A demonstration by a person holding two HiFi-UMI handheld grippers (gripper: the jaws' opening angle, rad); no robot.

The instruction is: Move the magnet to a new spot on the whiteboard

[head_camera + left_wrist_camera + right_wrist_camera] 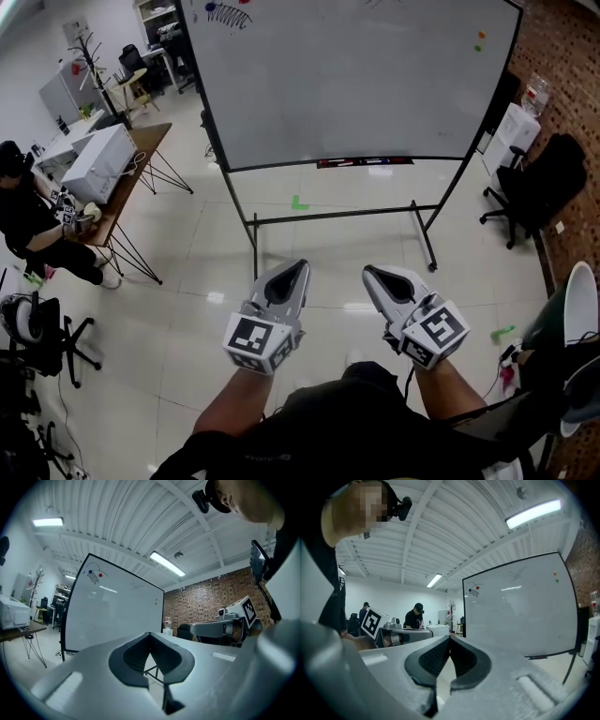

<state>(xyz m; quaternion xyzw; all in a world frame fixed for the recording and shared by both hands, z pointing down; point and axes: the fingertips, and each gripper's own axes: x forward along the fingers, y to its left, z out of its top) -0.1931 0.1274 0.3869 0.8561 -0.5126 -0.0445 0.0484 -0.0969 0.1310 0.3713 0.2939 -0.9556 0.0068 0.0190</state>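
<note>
At far left, a seated person (28,220) works at a wooden desk (150,141), well apart from the task. Ahead stands the whiteboard (356,84) on a wheeled frame. The magnet to be moved is probably one of the small coloured spots on it: a blue spot (469,591) and a red spot (478,588) near the top left corner, or an orange dot (480,36) and a green dot (476,47) near the right edge. Which one cannot be told.

In the foreground, the left gripper (301,267) points level at the board, its jaws pressed together with nothing between them. Just beside it, the right gripper (368,272) does the same, fully closed and empty. Both sit well short of the board, so they likely stay closed simply because nothing is within reach. At far right are a brick wall (562,56) and an office chair (539,183).
</note>
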